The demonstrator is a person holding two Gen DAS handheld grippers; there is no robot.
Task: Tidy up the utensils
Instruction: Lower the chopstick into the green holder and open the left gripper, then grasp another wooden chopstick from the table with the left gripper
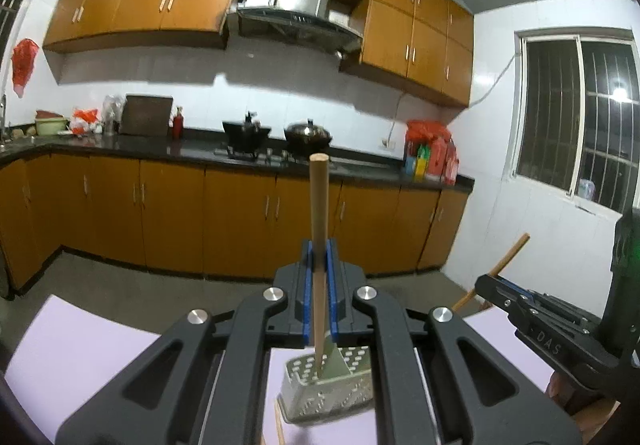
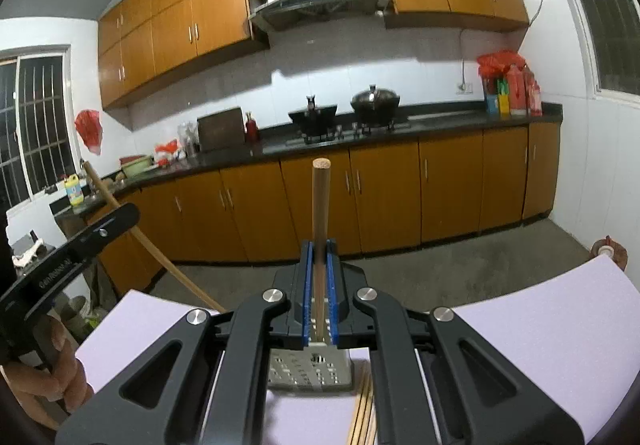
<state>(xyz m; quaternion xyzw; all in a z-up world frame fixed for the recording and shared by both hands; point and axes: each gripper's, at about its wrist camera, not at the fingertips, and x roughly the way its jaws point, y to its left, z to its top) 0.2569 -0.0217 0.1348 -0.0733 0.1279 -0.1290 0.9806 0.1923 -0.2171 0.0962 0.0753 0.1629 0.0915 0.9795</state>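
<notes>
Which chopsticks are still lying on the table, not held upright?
The loose bundle of chopsticks beside the perforated metal holder lies flat on the purple mat; the other two are each clamped upright in a hand-held gripper.

Dim cool indoor light, strong fisheye bending and dark vignette at edges, slight motion blur

The left tool (image 1: 319,257) pinches an upright chopstick (image 1: 319,205) above a perforated metal holder (image 1: 328,385) — right tool (image 1: 486,287) alongside.
</notes>
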